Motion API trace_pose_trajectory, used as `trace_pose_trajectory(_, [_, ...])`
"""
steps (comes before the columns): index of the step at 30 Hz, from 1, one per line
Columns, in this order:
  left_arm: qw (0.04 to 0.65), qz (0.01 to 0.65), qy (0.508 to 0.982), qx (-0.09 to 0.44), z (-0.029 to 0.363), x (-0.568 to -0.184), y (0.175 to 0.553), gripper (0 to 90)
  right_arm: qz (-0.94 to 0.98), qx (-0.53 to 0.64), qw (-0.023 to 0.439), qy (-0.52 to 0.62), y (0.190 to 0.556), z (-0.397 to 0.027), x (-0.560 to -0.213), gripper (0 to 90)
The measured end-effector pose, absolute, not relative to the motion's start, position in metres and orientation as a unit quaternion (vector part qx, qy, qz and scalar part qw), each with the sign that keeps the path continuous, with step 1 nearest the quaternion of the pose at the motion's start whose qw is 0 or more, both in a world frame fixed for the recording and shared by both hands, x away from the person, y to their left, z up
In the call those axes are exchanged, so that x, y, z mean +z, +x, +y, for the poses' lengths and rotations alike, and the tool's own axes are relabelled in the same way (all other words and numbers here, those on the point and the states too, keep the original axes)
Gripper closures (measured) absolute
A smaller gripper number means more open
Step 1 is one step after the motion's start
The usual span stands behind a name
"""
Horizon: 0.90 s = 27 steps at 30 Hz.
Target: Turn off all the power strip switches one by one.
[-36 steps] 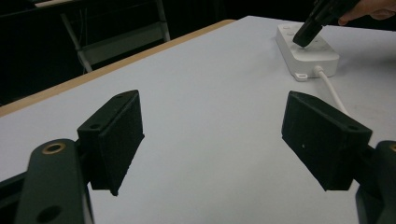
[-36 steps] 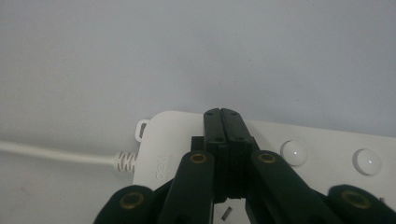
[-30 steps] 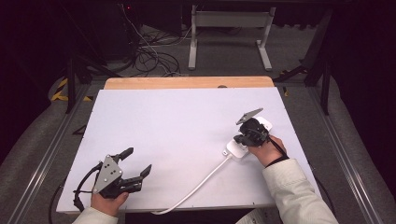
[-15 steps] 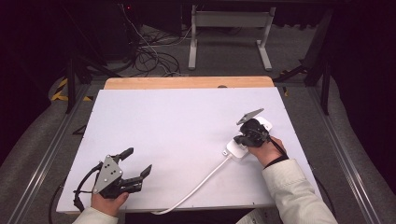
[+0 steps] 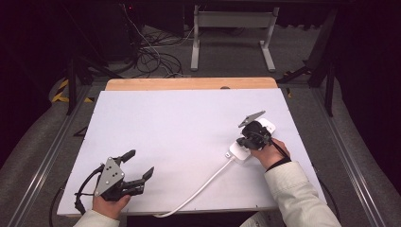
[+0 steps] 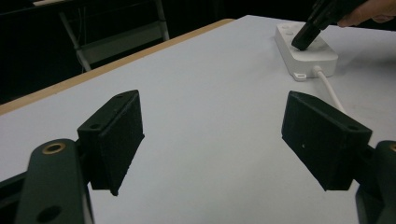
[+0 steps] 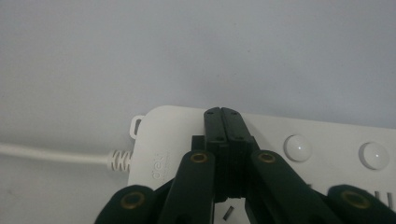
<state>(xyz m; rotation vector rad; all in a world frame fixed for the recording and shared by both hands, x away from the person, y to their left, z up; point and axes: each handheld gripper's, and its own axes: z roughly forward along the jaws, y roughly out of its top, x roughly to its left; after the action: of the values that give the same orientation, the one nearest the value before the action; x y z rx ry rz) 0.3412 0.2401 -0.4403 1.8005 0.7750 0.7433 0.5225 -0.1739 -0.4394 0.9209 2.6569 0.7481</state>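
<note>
Left gripper [image 5: 137, 166] sat at the near-left corner of the white table [image 5: 179, 123], held in the person's left hand [image 5: 109, 204], jaws spread wide apart with nothing between them. In the left gripper view both black pads [image 6: 114, 137] faced each other across bare tabletop, pointing toward the far right side. A white cord [image 5: 198, 189] ran from the near table edge diagonally up and right into the end of a white power strip [image 5: 239, 152], which lay flat on the right half of the table, well apart from the left gripper. Right gripper [image 5: 247, 140] was over that strip, held in the person's right hand [image 5: 267, 150], white sleeve [image 5: 302, 198] coming in from the bottom right. Its jaws were pressed together, tips down on the strip's top face near the cord end; the left gripper view showed the closed tip touching the strip [image 6: 306, 46]. In the right gripper view the closed jaws covered part of the top face, with two round white buttons [image 7: 298, 147] just to the right of them and the cord's strain relief [image 7: 119, 160] to the left. Nothing was clamped between the jaws. Beyond the table: wooden far edge [image 5: 189, 83], tangled cables [image 5: 151, 56] on the floor and a metal frame leg [image 5: 195, 42].
</note>
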Motion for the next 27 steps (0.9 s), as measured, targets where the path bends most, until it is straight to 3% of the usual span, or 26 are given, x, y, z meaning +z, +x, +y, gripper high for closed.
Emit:
trace_pose_trajectory(7, [0.500, 0.321, 0.743, 0.307, 0.240, -0.440, 0.341, 21.3, 0.906, 0.269, 0.113, 0.305, 0.523, -0.175, -0.439, 90.0])
trace_pose_trajectory(13, [0.500, 0.321, 0.743, 0.309, 0.241, -0.440, 0.342, 21.3, 0.881, 0.338, 0.129, 0.305, 0.518, -0.186, -0.411, 90.0])
trace_pose_trajectory(27, [0.499, 0.322, 0.742, 0.311, 0.241, -0.440, 0.342, 21.2, 0.881, 0.332, 0.142, 0.305, 0.519, -0.191, -0.411, 90.0])
